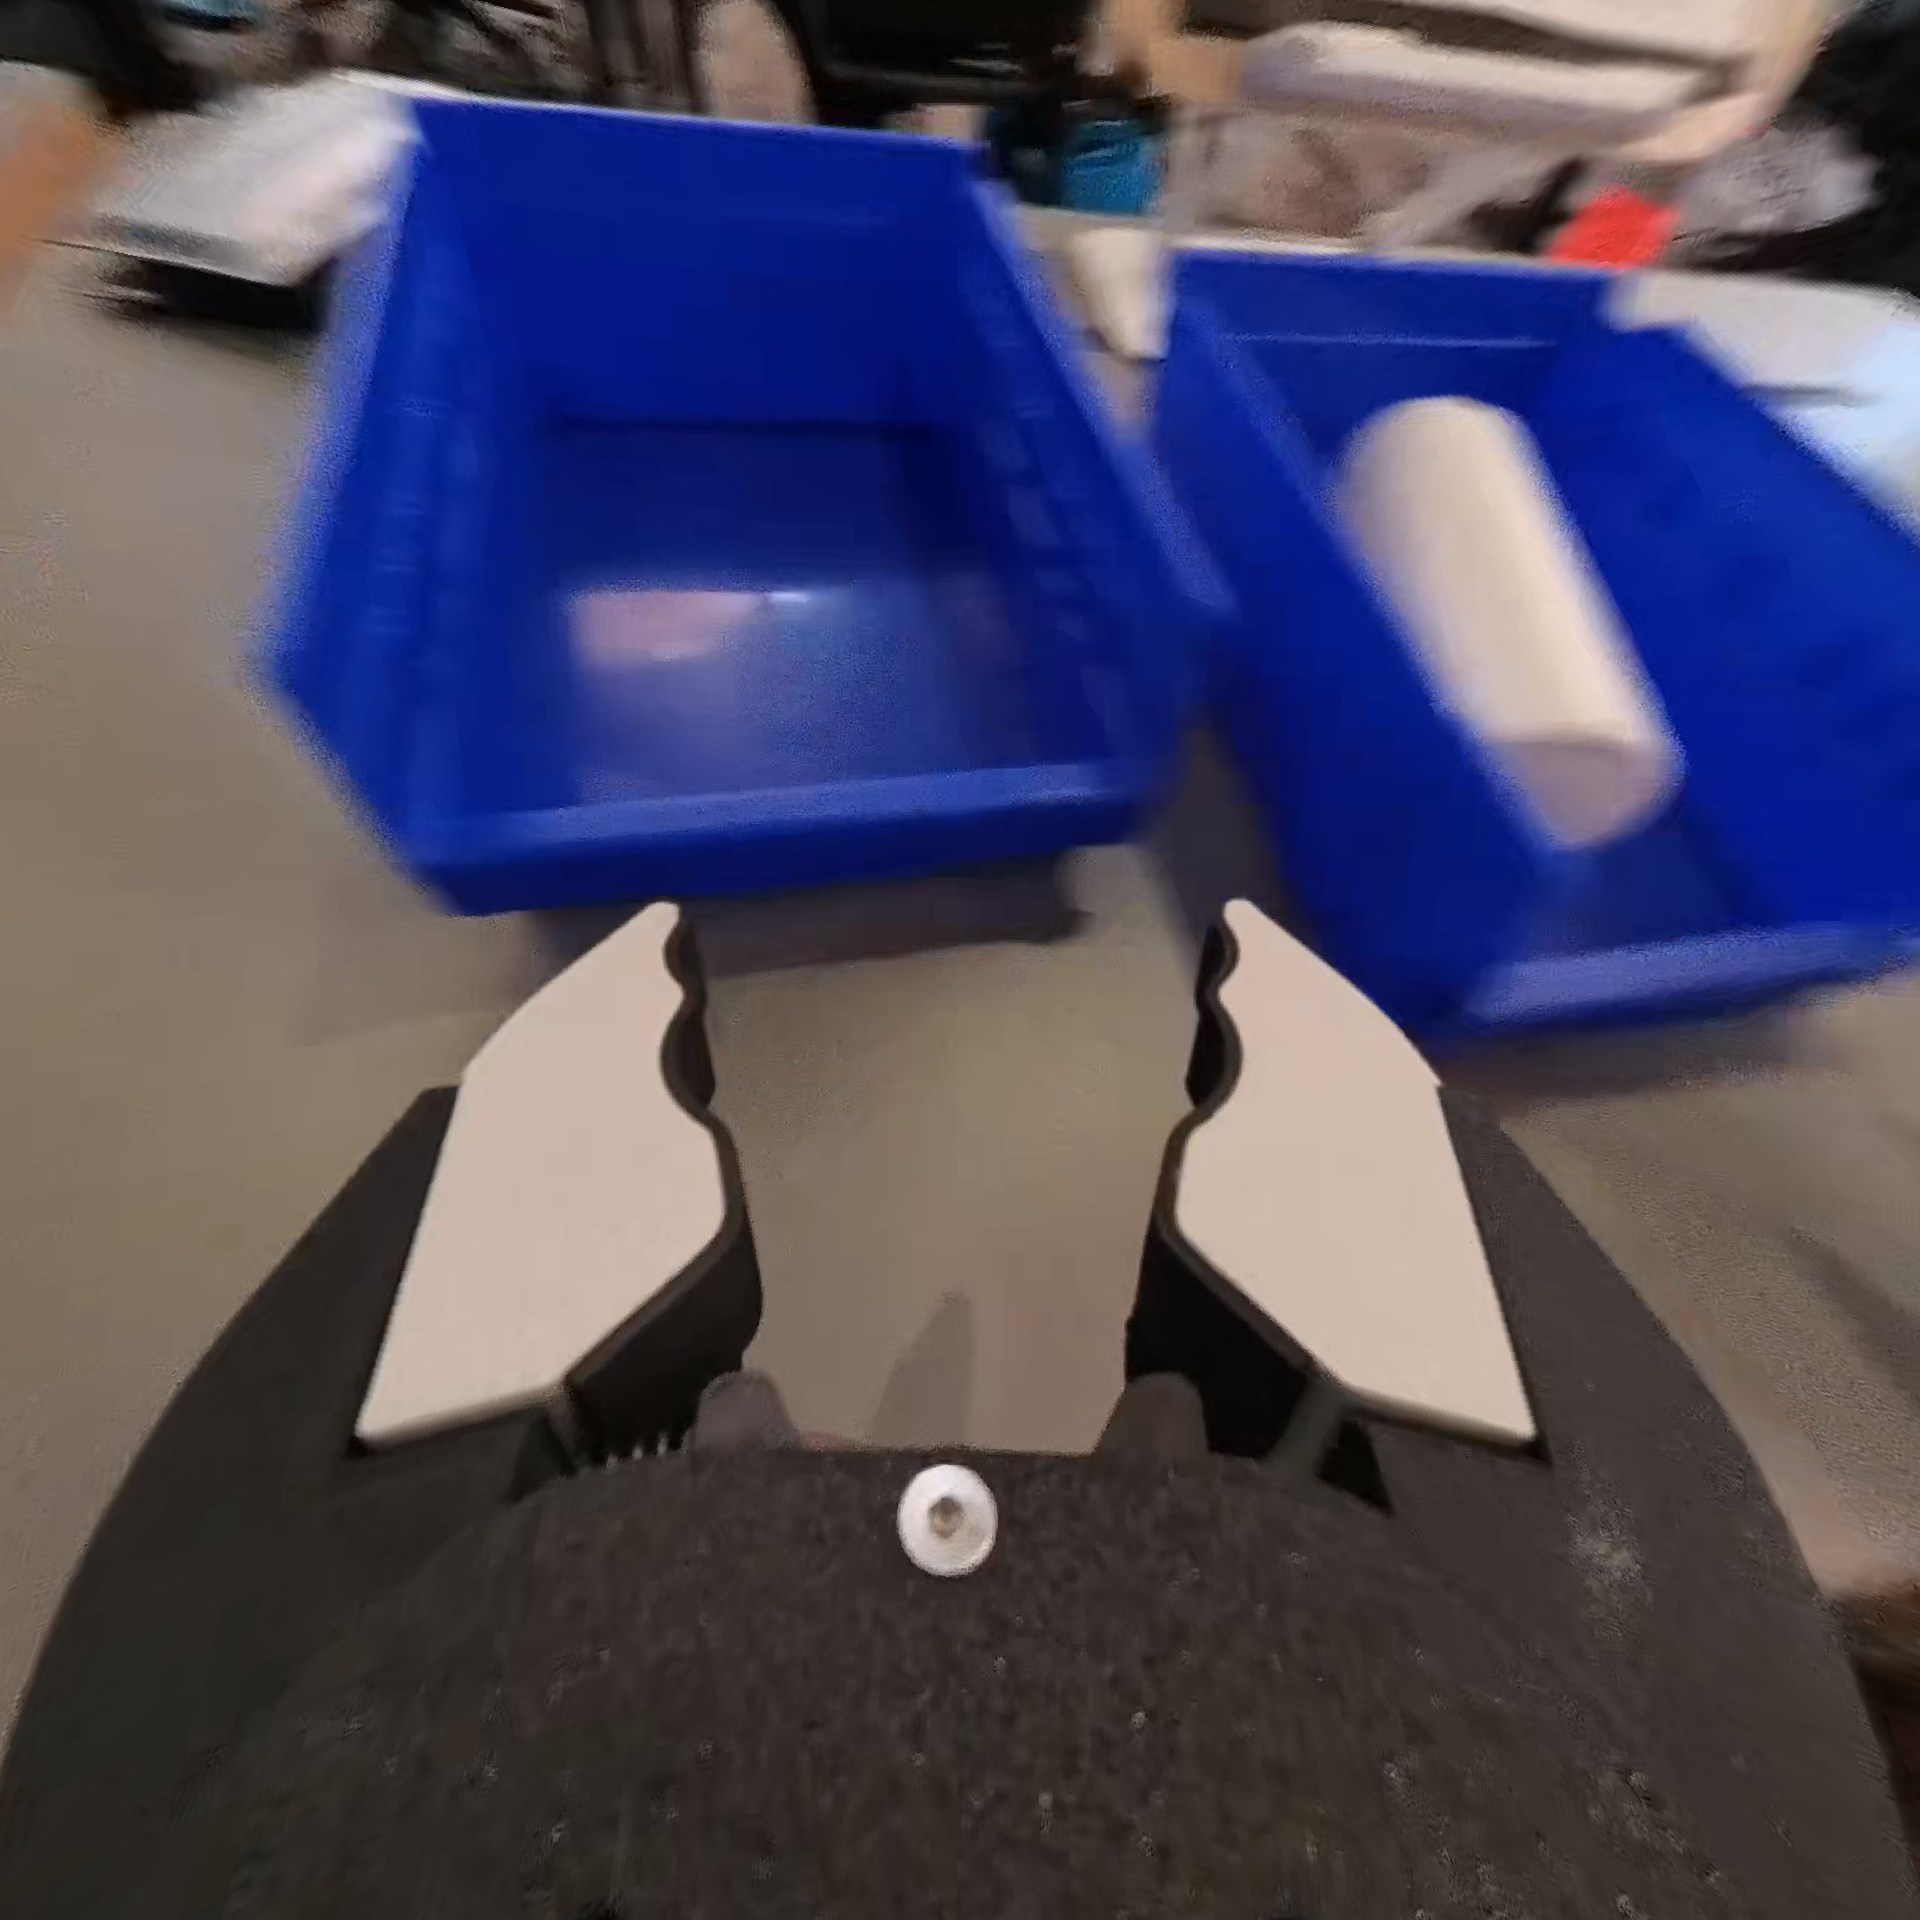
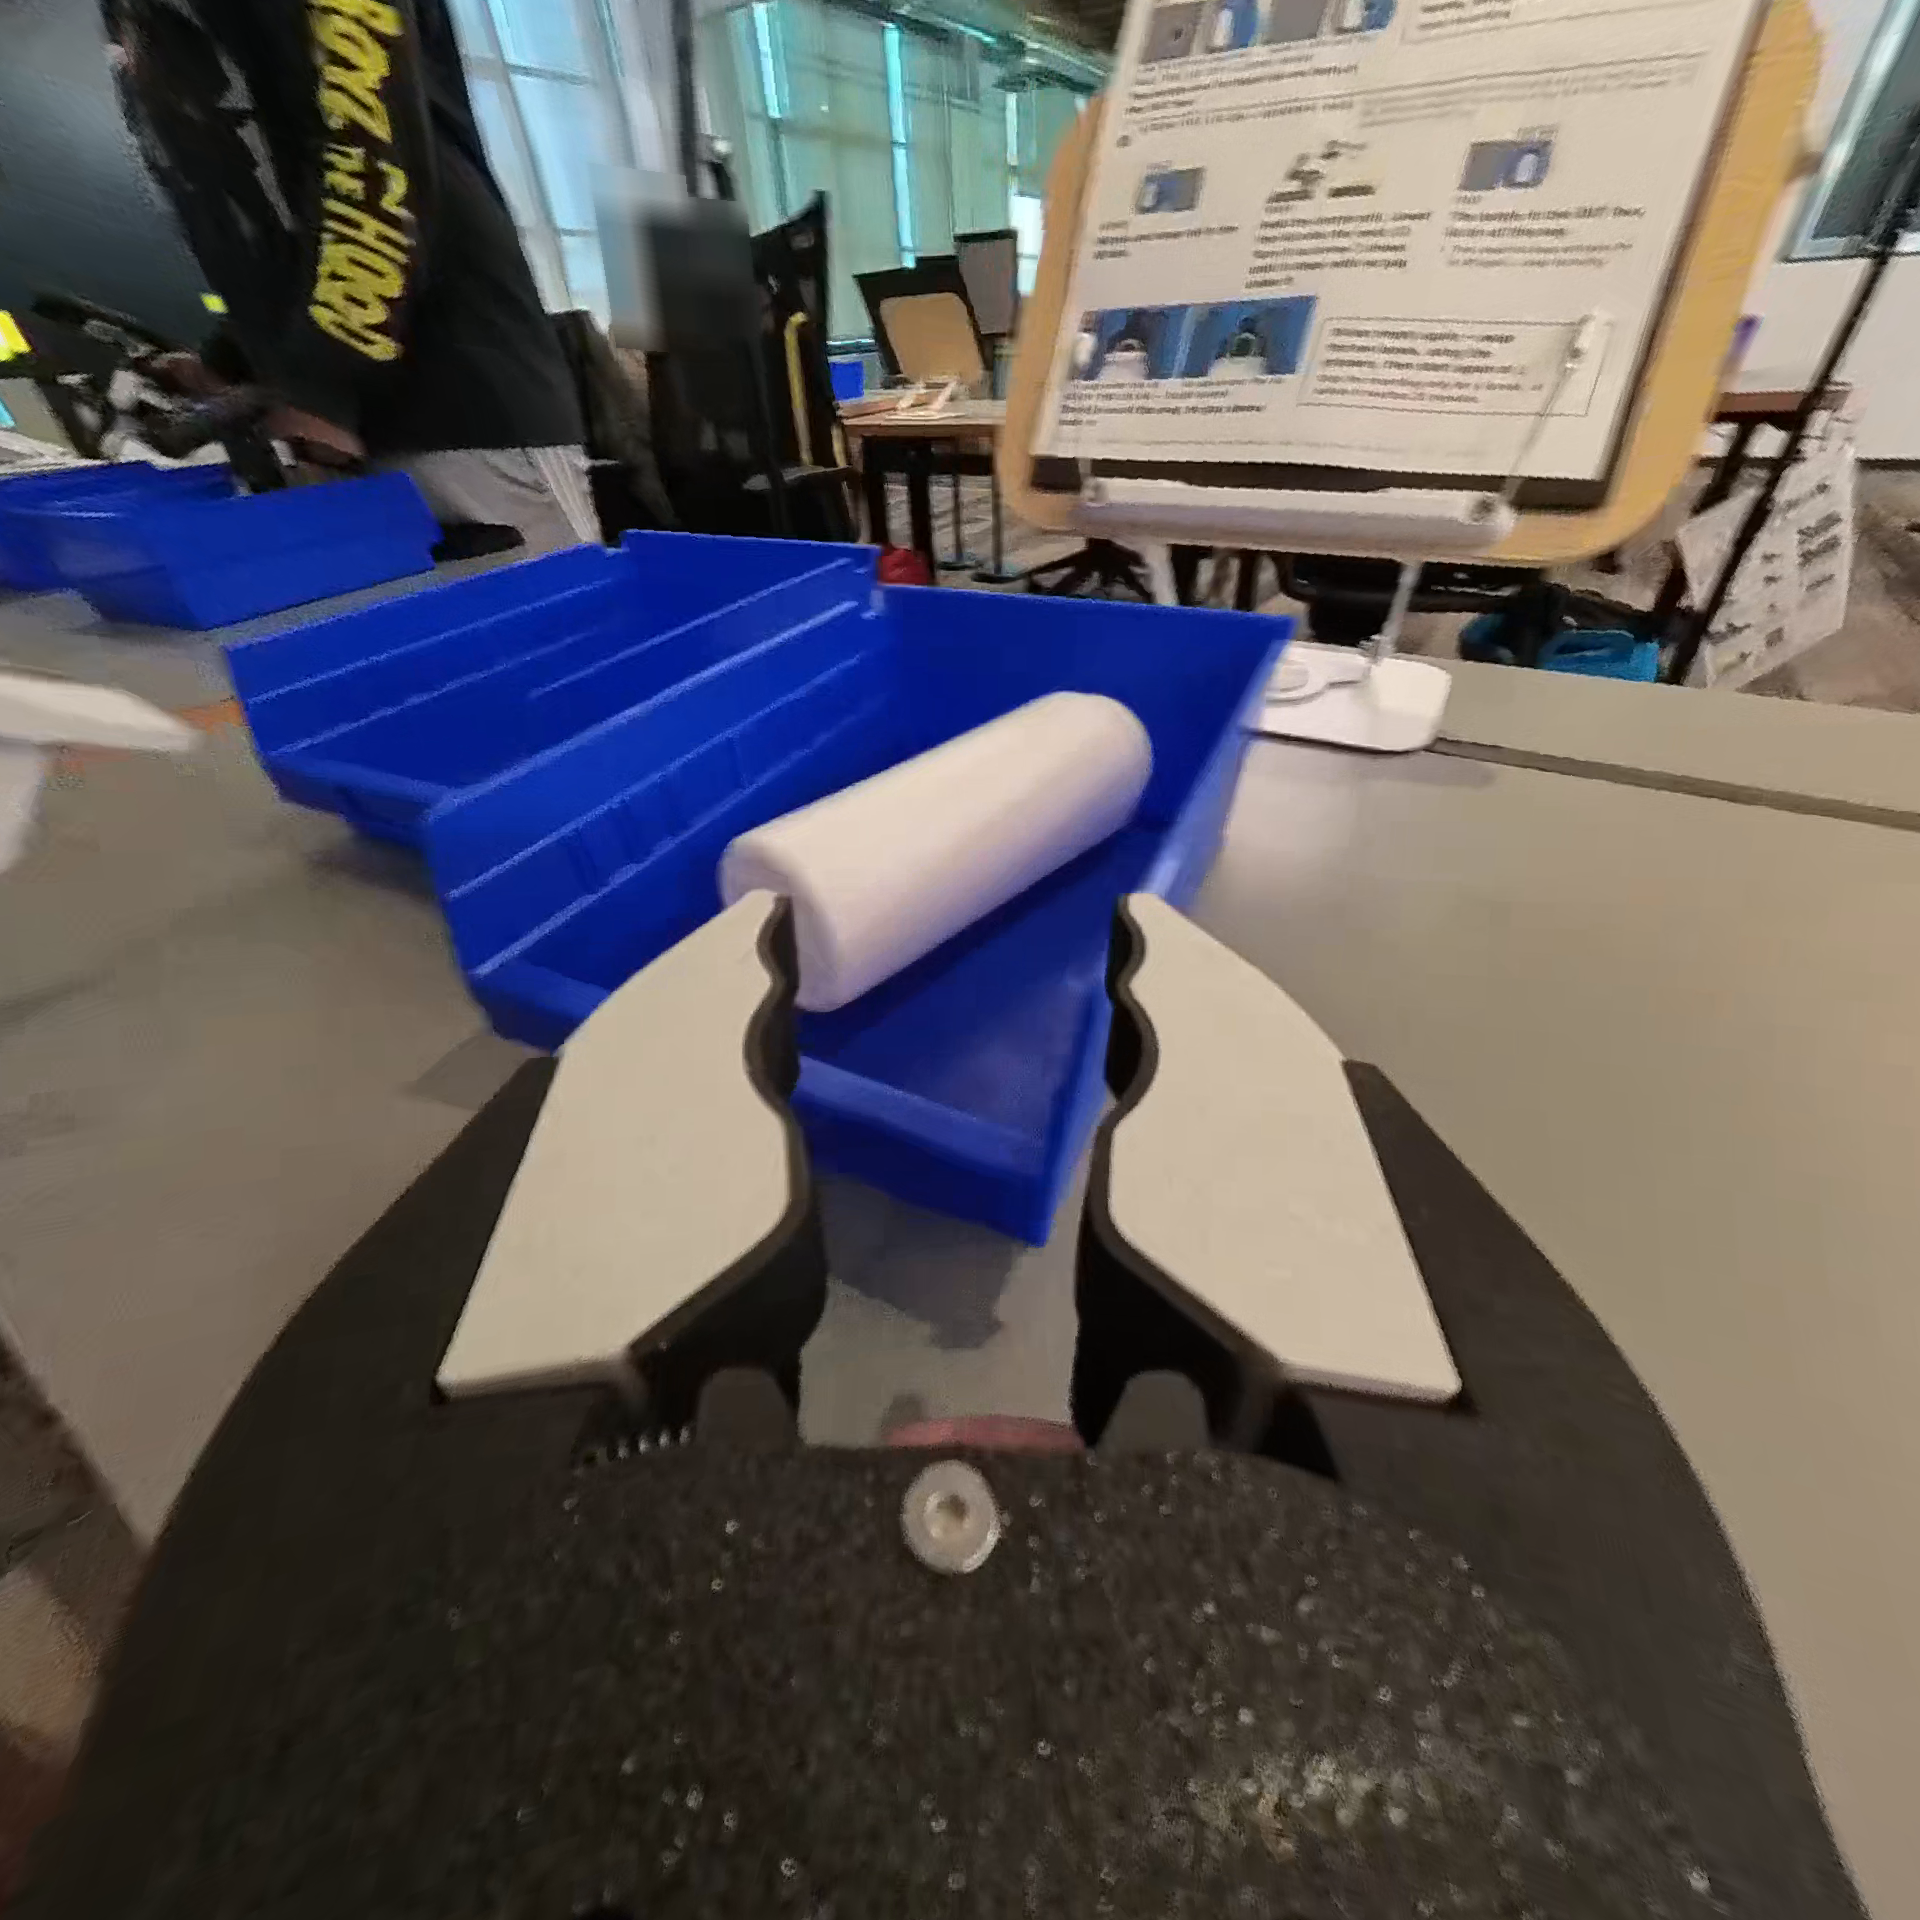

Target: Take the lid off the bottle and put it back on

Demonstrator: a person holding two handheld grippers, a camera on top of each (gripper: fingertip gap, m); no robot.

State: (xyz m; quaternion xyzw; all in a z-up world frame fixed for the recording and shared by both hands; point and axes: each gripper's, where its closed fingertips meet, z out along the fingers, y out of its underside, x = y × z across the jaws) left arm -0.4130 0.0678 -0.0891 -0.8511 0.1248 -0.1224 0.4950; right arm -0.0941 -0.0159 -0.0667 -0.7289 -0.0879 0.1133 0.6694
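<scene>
Left wrist view, blurred by motion. Left tool (image 1: 951, 935) at lower centre of the frame, jaws spread wide, nothing between them but bare grey bench (image 1: 156, 727). Just above its fingertips, centre-left of the frame, a blue bin (image 1: 436, 623) with nothing visible inside. To its right, a second blue bin (image 1: 1351, 831), almost touching the first. The white bottle (image 1: 1496, 613) lies on its side in that second bin, upper right of the left tool's tips and well clear of them.

Right wrist view, sharper. Far left edge of the frame: a white fingertip of the other tool, only partly in view. Centre-left: the first blue bin (image 2: 343, 717), then the second blue bin (image 2: 935, 1143) nearer the camera. The bottle (image 2: 935, 842) lies diagonally in it, near end low and left, far end up and right. Right tool (image 2: 945, 935) at lower centre, jaws partly open, holding nothing; the bottle's near end sits just beyond the left fingertip (image 2: 727, 956), whether touching cannot be told. Upper right: an instruction sheet on a stand (image 2: 1351, 260).
</scene>
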